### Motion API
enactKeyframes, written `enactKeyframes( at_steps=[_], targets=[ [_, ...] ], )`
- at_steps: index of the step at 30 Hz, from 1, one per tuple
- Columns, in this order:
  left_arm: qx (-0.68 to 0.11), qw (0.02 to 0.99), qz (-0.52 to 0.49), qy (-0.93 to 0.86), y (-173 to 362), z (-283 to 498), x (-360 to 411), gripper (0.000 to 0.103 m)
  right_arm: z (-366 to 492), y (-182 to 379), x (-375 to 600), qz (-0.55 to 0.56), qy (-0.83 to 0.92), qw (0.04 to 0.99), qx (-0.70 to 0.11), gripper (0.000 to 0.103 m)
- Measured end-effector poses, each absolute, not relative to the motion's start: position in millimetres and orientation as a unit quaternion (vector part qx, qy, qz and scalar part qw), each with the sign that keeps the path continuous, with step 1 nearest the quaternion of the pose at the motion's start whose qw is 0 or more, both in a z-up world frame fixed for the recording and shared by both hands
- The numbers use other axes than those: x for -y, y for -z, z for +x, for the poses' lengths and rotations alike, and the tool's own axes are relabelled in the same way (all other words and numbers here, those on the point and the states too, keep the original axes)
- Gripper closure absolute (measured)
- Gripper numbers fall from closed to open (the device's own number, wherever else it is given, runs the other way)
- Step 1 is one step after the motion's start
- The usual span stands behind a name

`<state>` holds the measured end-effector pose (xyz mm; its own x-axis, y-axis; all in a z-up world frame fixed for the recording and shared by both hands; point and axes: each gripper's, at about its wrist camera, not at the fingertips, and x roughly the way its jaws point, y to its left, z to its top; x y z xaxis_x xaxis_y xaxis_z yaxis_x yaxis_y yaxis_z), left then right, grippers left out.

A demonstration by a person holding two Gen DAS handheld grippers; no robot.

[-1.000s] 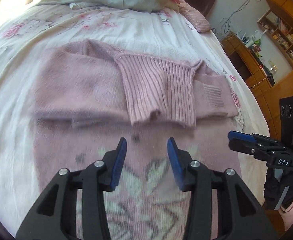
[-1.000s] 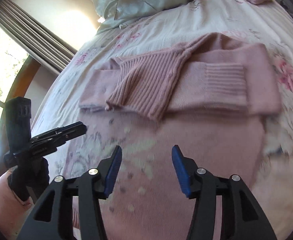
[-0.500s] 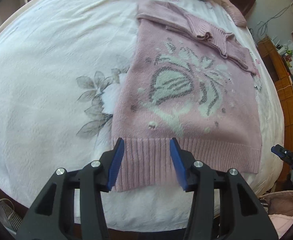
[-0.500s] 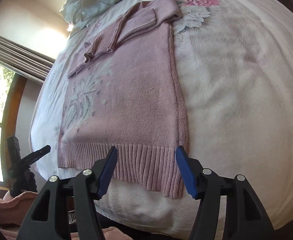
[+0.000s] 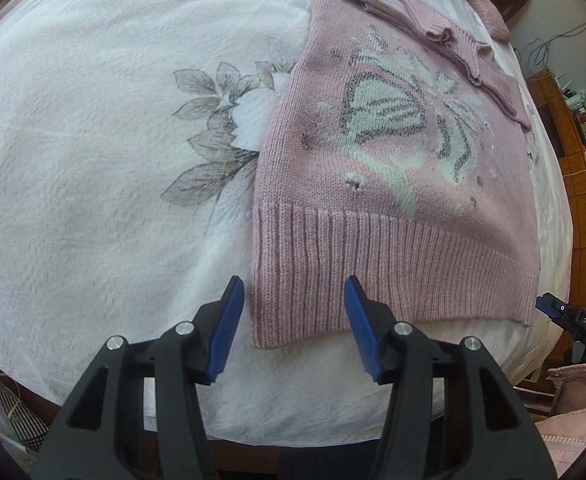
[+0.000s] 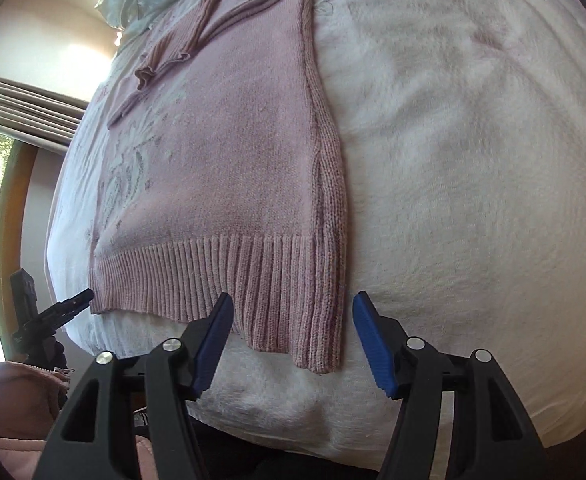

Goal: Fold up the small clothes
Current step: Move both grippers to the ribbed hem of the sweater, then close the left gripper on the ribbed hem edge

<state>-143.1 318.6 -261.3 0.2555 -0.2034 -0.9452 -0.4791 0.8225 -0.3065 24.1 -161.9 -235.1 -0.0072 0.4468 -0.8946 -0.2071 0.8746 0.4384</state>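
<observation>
Since a second ago I have pulled both grippers back from the folded sleeves down to the near edge of the bed (image 5: 93, 160), and since the last half second they have closed in on the hem. The pink sweater (image 5: 393, 152) lies flat on the bedspread, long axis running away from me, sleeves folded across the chest at the far end, ribbed hem (image 5: 373, 264) nearest me.

My left gripper (image 5: 295, 322) has its fingers apart, holding nothing, and straddles the hem's left corner. The right gripper (image 6: 293, 334) is likewise spread and empty, with the hem's right corner (image 6: 317, 344) between its fingers. So each hand sits just short of its own corner. I judge the next move to be pinching both corners and carrying the hem up toward the sleeves.

The left view shows the white butterfly pattern (image 5: 393, 120) and a small hole or pulled spot (image 5: 353, 182) above the ribbing. The right view shows the side seam (image 6: 325, 152) and the hem corner drooping over the bed's edge, which the left view hides.
</observation>
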Motion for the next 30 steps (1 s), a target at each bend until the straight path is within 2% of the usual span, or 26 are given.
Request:
enactKeyframes(
  at_steps=[10, 14, 18, 21, 23, 27, 30],
  targets=[
    [-0.602, 0.73, -0.315, -0.08, 274.1, -136.3, -321.8, 0.047, 25.6, 250.6, 163.0, 0.106, -0.237, 0.687, -0.679, 0.035],
    [-0.586, 0.726, -0.355, -0.05, 272.3, -136.8, -321.2, 0.053, 24.6, 246.7, 159.8, 0.117, -0.267, 0.678, -0.675, 0.036],
    [-0.592, 0.722, -0.355, -0.052, 279.3, -137.8, -318.8, 0.053, 23.7, 249.8, 162.7, 0.119, -0.277, 0.675, -0.673, 0.037],
    [-0.594, 0.721, -0.351, -0.064, 279.4, -136.4, -319.2, 0.063, 26.7, 252.8, 164.0, 0.131, -0.275, 0.669, -0.678, 0.037],
    [-0.599, 0.719, -0.344, -0.074, 279.4, -136.6, -319.8, 0.076, 26.9, 253.8, 163.7, 0.123, -0.274, 0.669, -0.679, 0.039],
    [-0.588, 0.717, -0.366, -0.084, 280.3, -142.2, -325.8, 0.083, 25.7, 254.4, 165.5, 0.128, -0.283, 0.668, -0.677, 0.042],
    [-0.584, 0.719, -0.367, -0.087, 277.6, -143.8, -323.0, 0.086, 28.1, 254.5, 167.3, 0.118, -0.285, 0.665, -0.681, 0.053]
  ],
)
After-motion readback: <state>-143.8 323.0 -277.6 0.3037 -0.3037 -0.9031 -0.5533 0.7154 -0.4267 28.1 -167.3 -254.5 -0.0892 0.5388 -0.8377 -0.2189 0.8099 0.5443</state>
